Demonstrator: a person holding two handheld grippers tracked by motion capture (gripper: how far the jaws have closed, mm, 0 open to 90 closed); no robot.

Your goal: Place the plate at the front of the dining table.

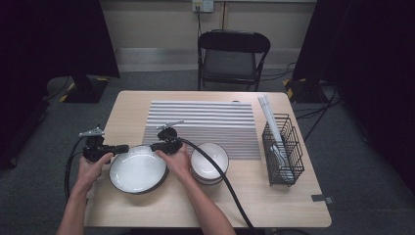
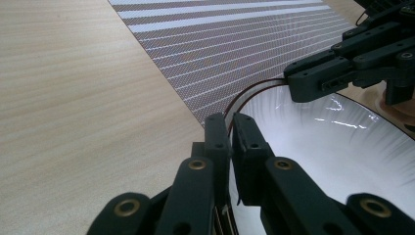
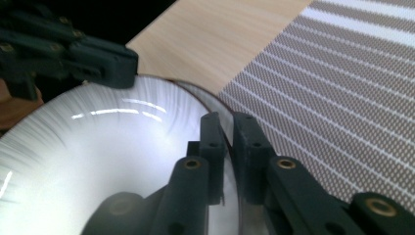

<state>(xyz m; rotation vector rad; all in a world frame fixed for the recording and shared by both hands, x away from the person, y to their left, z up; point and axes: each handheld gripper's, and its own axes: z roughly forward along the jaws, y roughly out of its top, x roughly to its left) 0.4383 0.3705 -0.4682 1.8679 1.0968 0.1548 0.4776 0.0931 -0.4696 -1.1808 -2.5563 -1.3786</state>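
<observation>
A wide white plate with a dark rim (image 1: pixel 138 170) lies on the wooden table (image 1: pixel 254 196) near the front left. My left gripper (image 1: pixel 124 148) pinches its left rim, jaws shut on the edge (image 2: pixel 230 128). From the other side my right gripper (image 1: pixel 155 146) is shut on the far right rim (image 3: pixel 226 128). In the left gripper view the right gripper (image 2: pixel 298 81) shows across the white plate (image 2: pixel 323 147); in the right gripper view the left gripper (image 3: pixel 125 63) shows beyond the plate (image 3: pixel 98 147).
A stack of white bowls (image 1: pixel 209 162) stands just right of the plate. A striped placemat (image 1: pixel 205 122) covers the table's middle. At the right, a black wire rack (image 1: pixel 283 149) holds utensils. A folding chair (image 1: pixel 230 58) stands behind the table.
</observation>
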